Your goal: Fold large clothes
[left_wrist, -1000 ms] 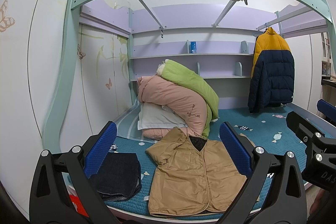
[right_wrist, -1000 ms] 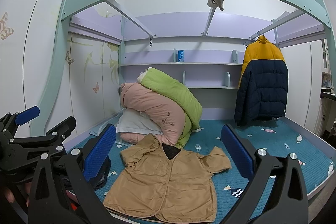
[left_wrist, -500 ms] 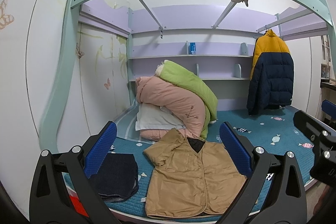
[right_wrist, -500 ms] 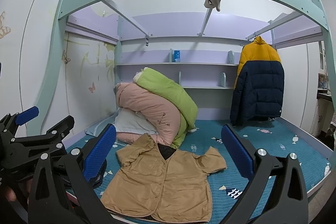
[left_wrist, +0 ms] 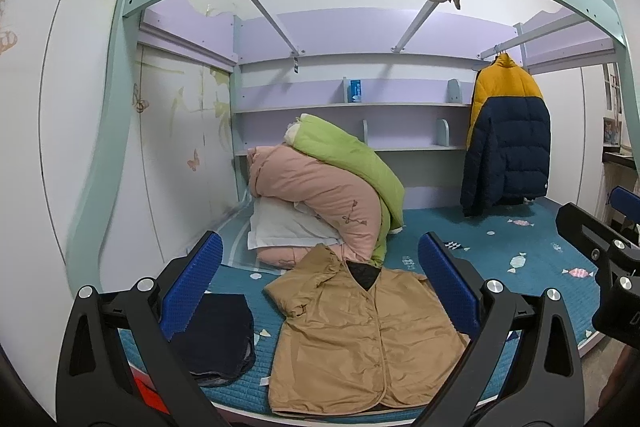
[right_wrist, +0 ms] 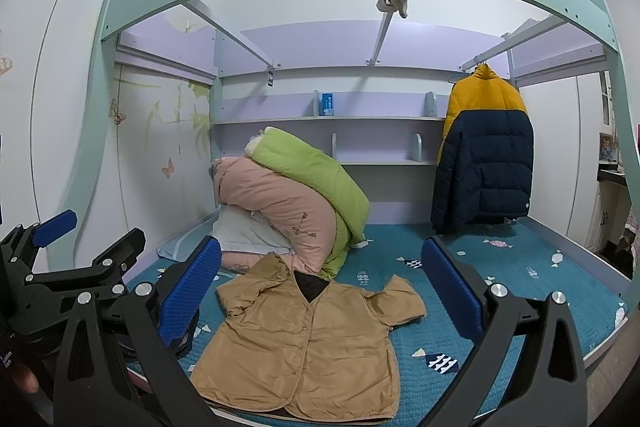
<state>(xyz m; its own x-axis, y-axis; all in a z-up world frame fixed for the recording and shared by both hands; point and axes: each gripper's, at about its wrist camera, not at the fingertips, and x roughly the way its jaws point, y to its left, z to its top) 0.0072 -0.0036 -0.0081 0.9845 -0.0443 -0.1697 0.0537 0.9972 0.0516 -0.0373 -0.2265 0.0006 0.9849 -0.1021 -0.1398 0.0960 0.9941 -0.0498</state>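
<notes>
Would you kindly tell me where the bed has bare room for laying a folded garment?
Free: teal mattress between tan quilted jacket and hanging yellow-and-navy puffer coat. Crowded: left side, with pink and green rolled duvets and dark folded garment.

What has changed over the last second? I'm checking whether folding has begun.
Not yet. Only the viewpoints drifted: in the left wrist view the right gripper slid towards the right edge. Nothing was taken hold of or let go. Both the left gripper and the right one stayed open and empty above the bed edge. The tan jacket stayed spread flat on the blue mattress, and the folded dark garment stayed beside it.
</notes>
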